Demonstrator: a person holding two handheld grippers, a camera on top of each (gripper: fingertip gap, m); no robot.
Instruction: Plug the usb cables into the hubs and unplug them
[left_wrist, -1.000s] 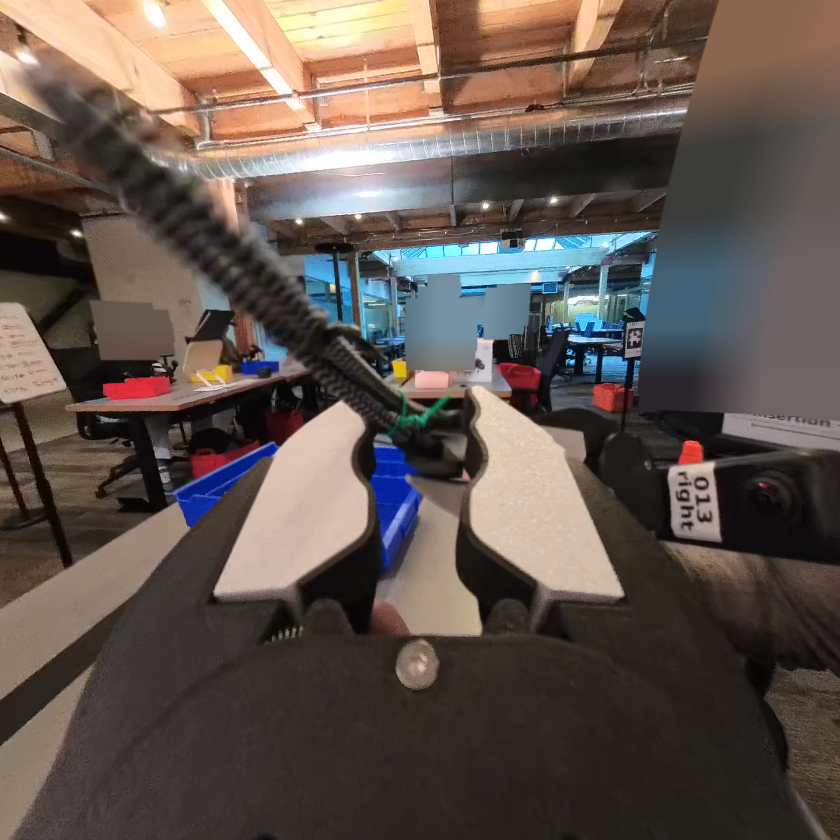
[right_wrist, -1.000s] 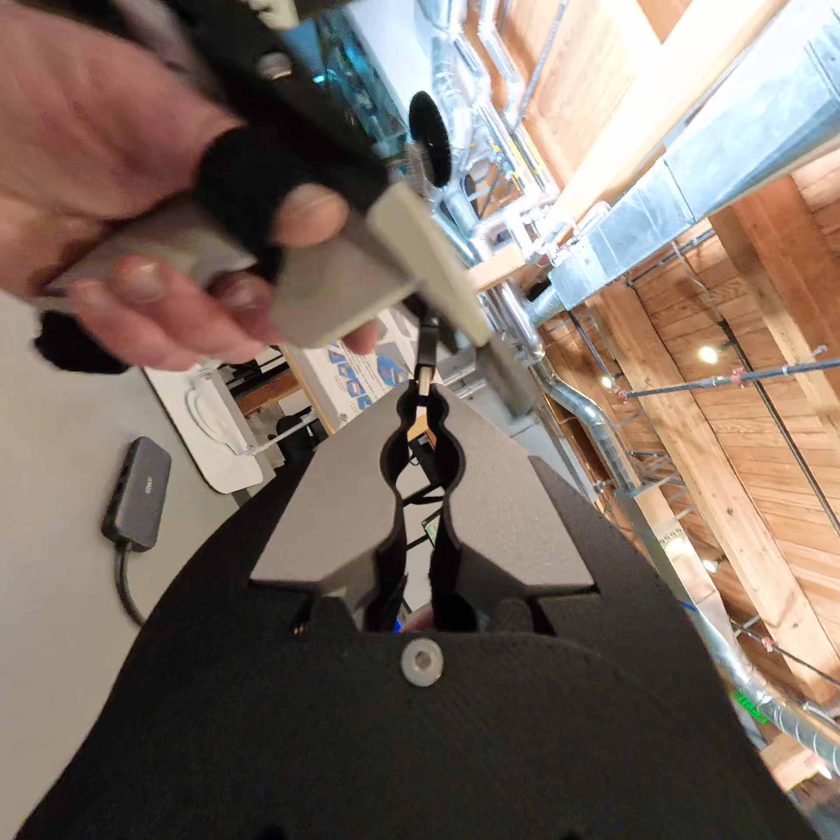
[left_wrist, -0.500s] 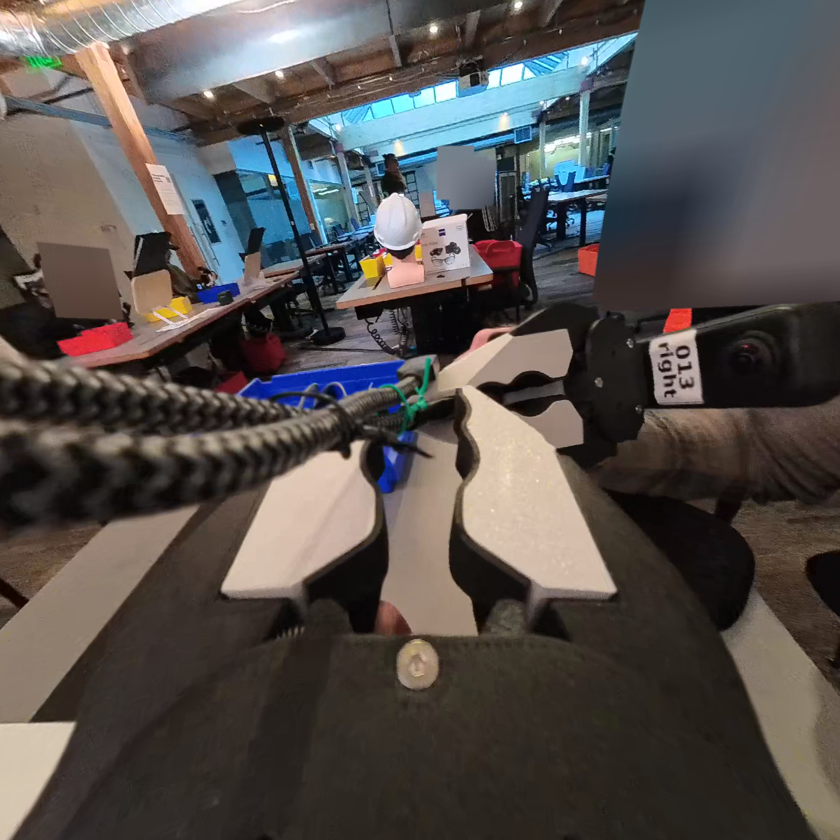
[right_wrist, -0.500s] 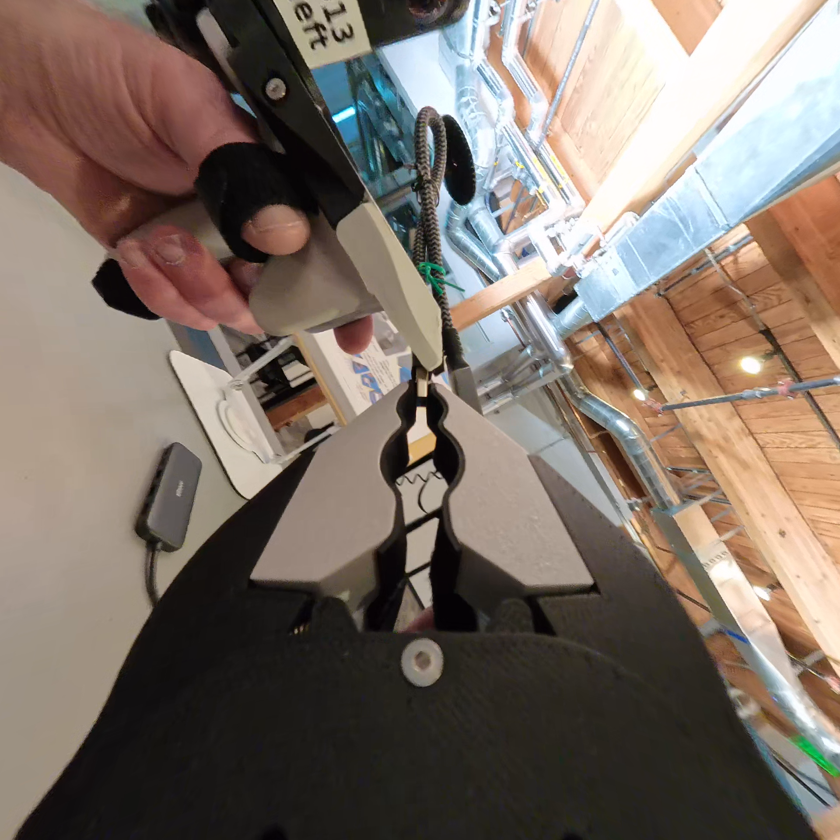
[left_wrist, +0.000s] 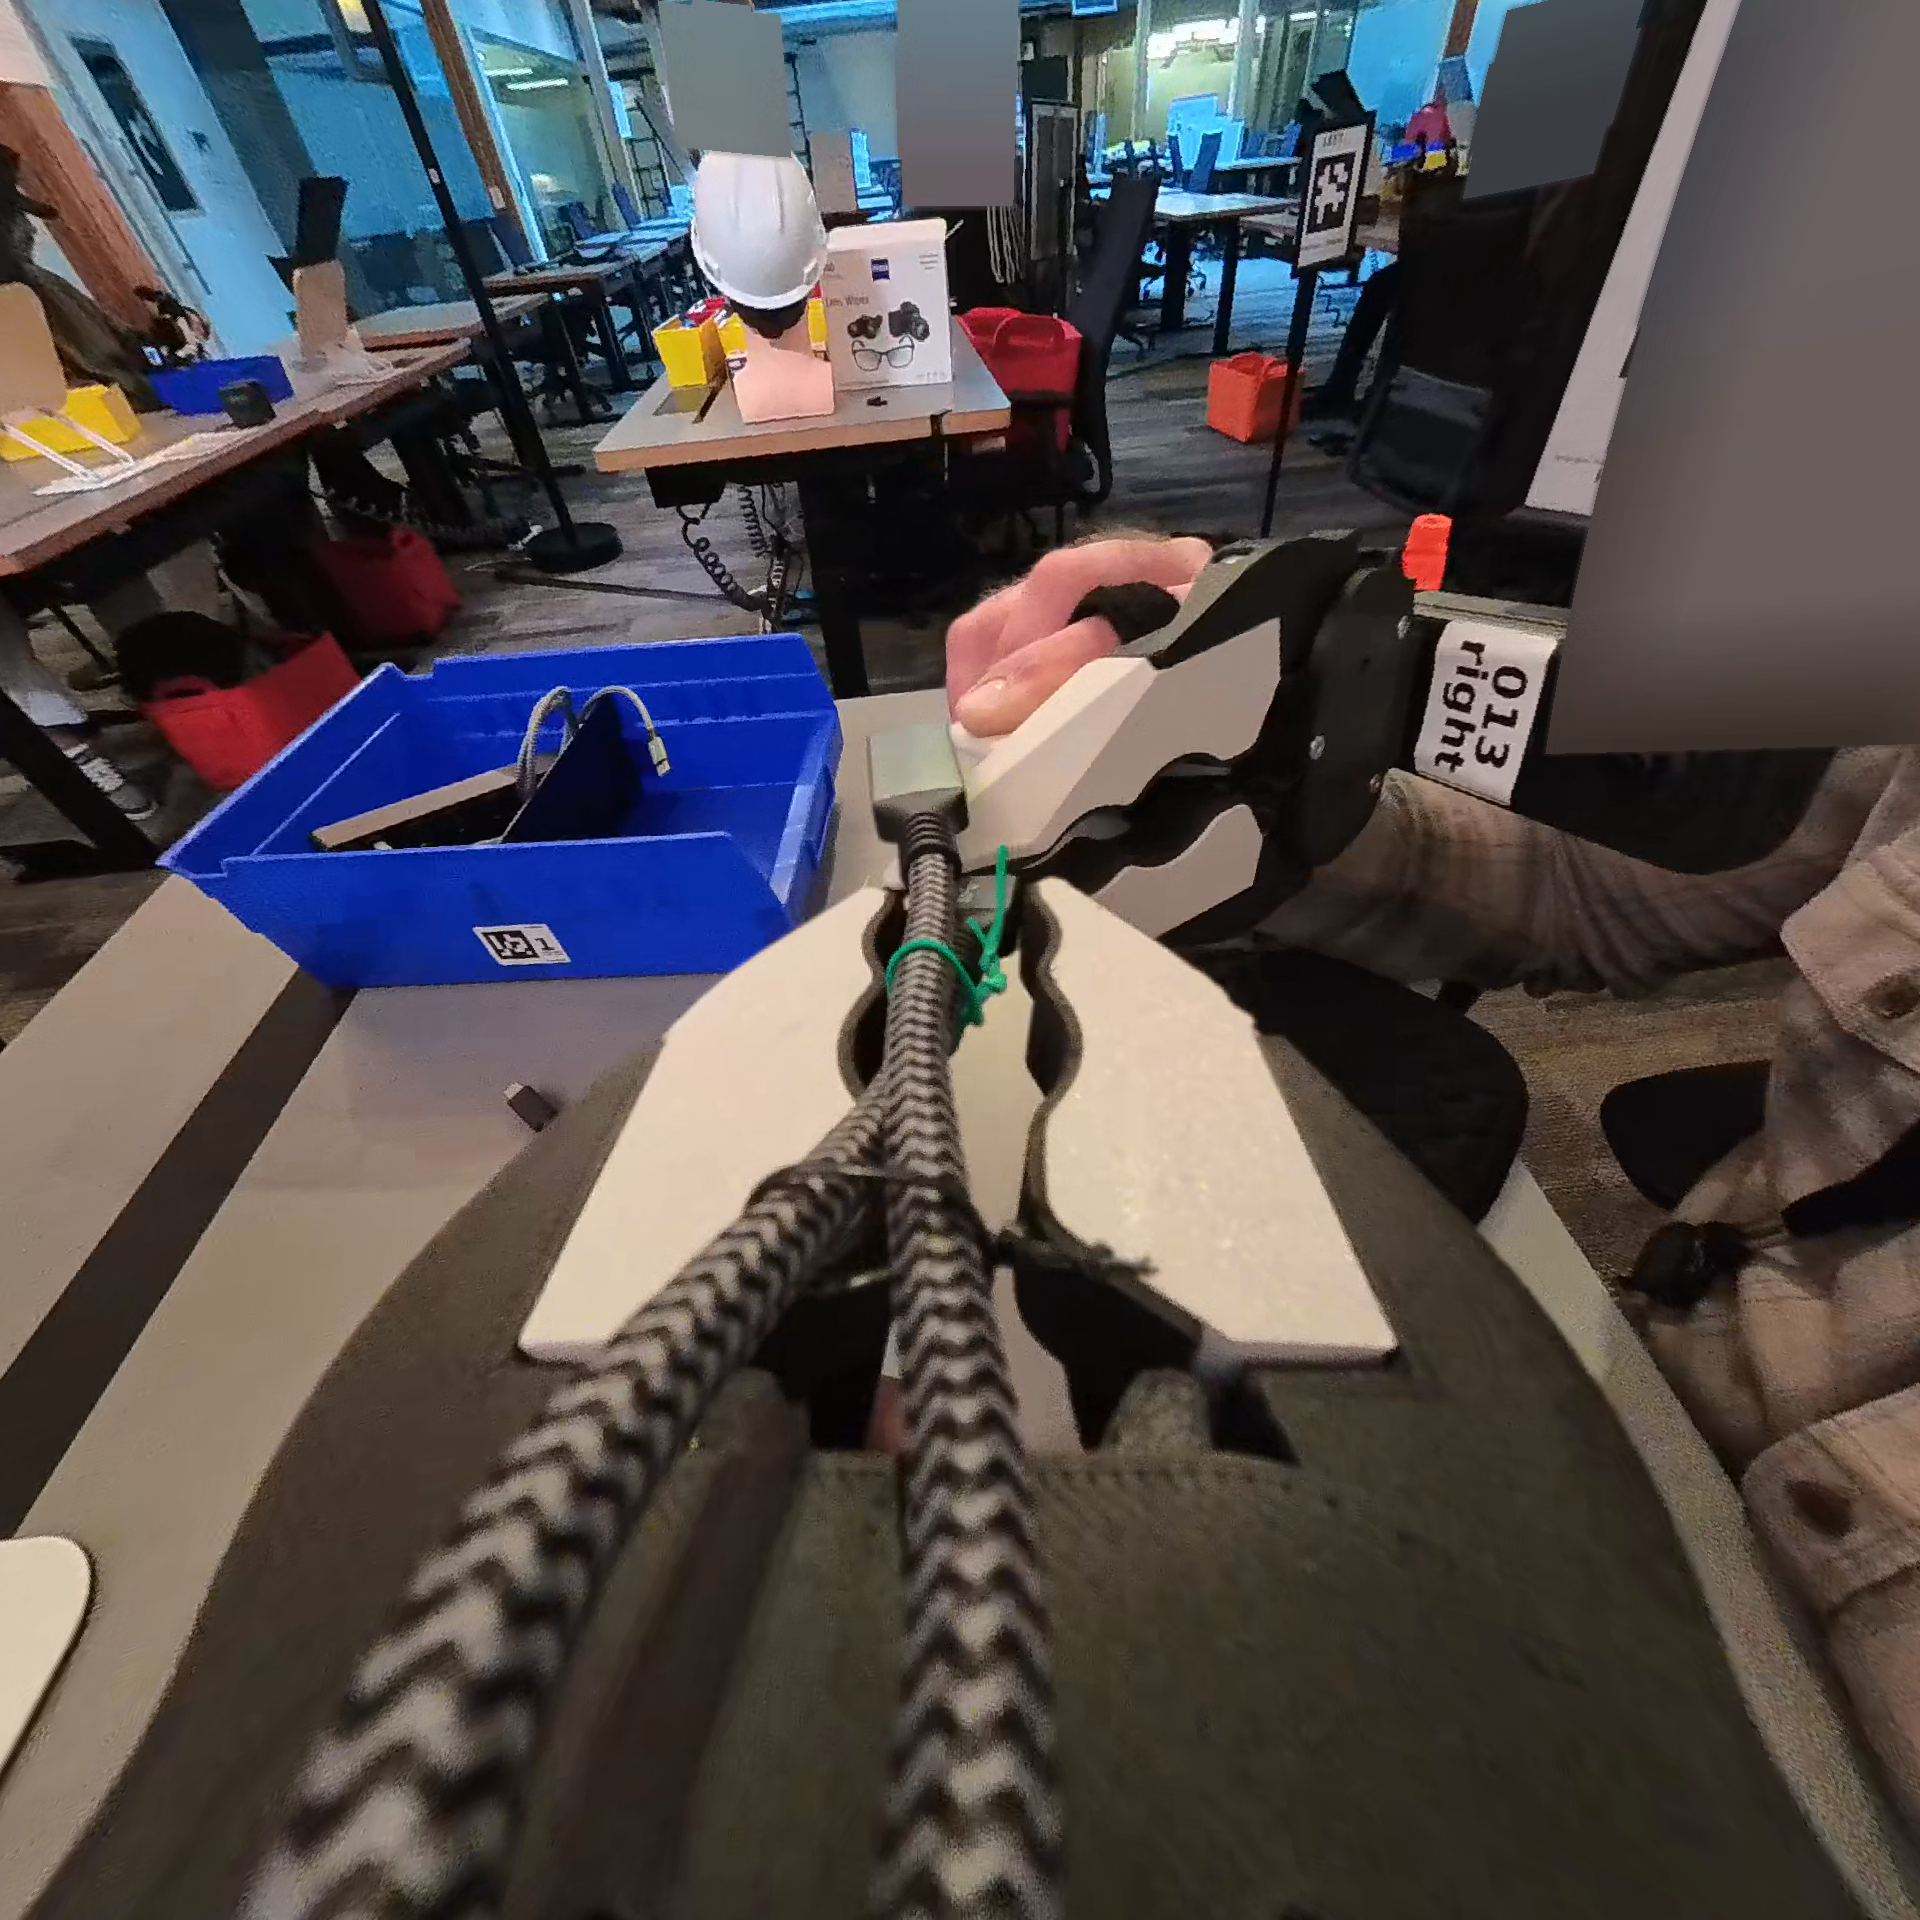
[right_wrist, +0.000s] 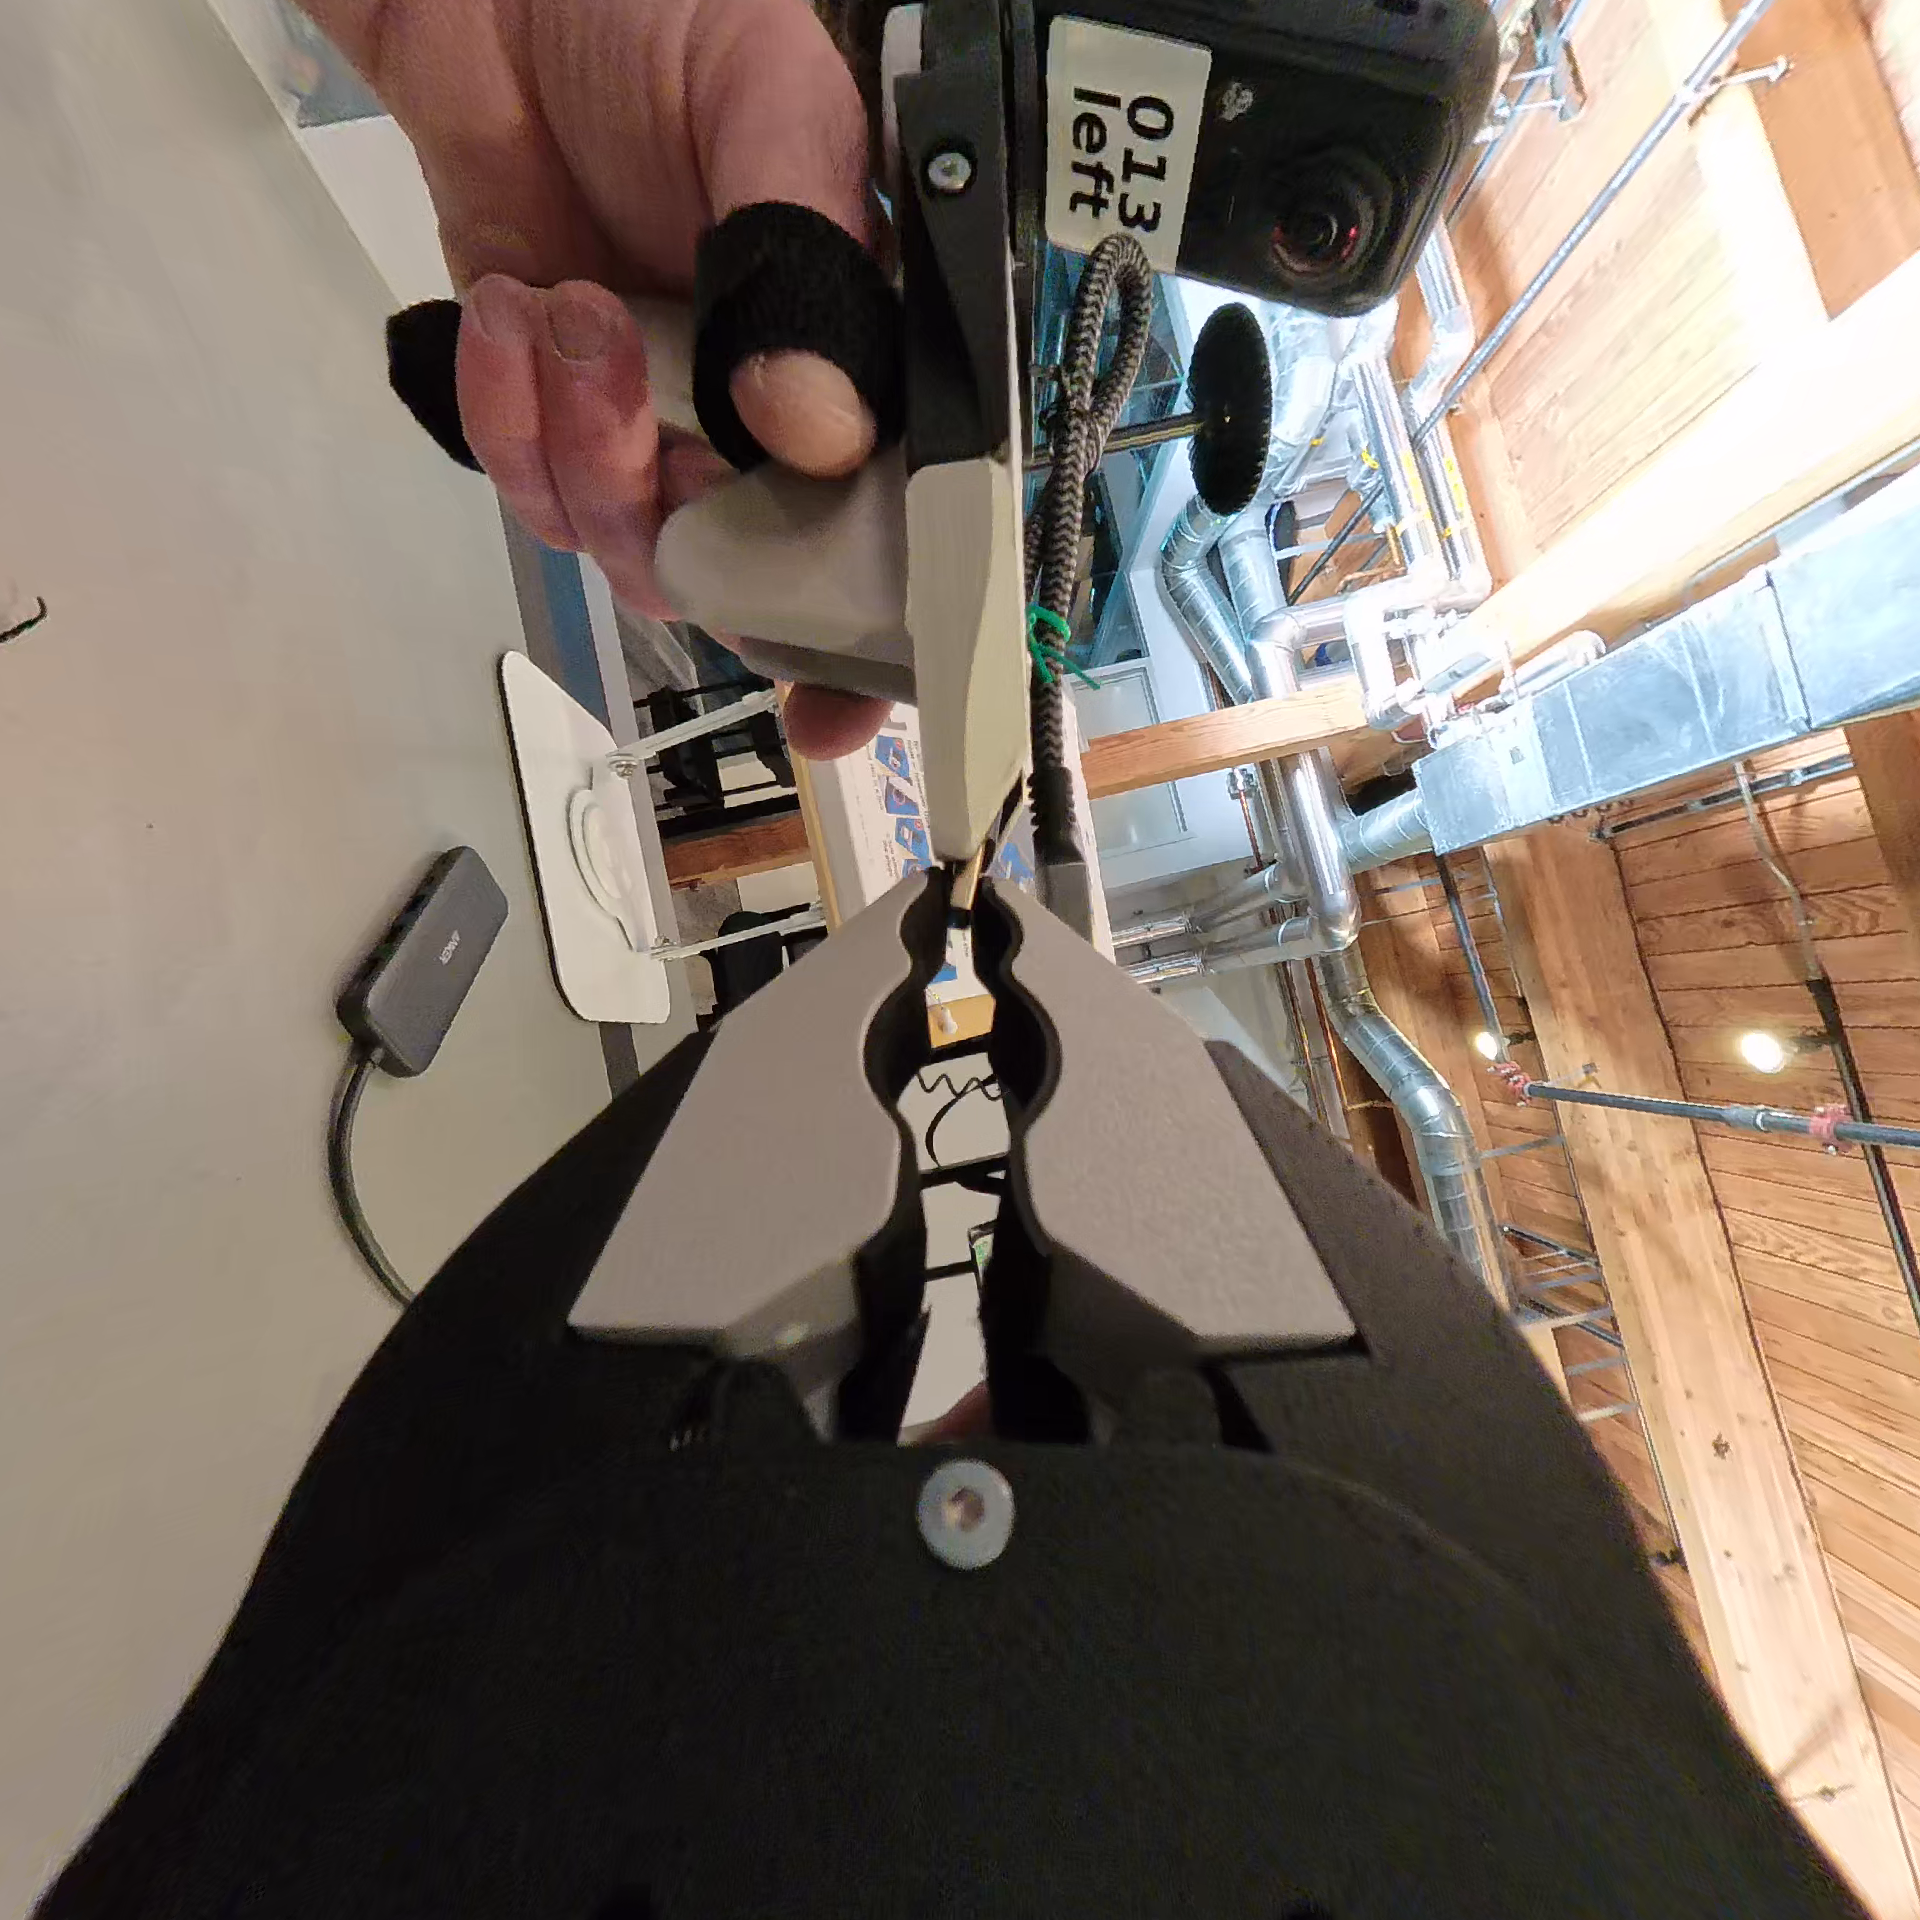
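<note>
The left gripper (left_wrist: 951, 914) clamps a braided cable (left_wrist: 925, 997) near its green tie (left_wrist: 982, 935), tips meeting the right gripper (right_wrist: 956, 894), whose nearly closed tips pinch the cable's plug end, though that contact is partly hidden. A grey hub (right_wrist: 421, 961) lies apart on the table (right_wrist: 156, 727); a blue bin (left_wrist: 499, 894) sits beside.

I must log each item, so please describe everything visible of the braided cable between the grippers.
The braided cable is black and white woven fabric, doubled into two strands bound by a green twist tie. It runs between the left gripper fingers and ends in a grey metal plug against the right gripper. It is lifted off the table.
</note>
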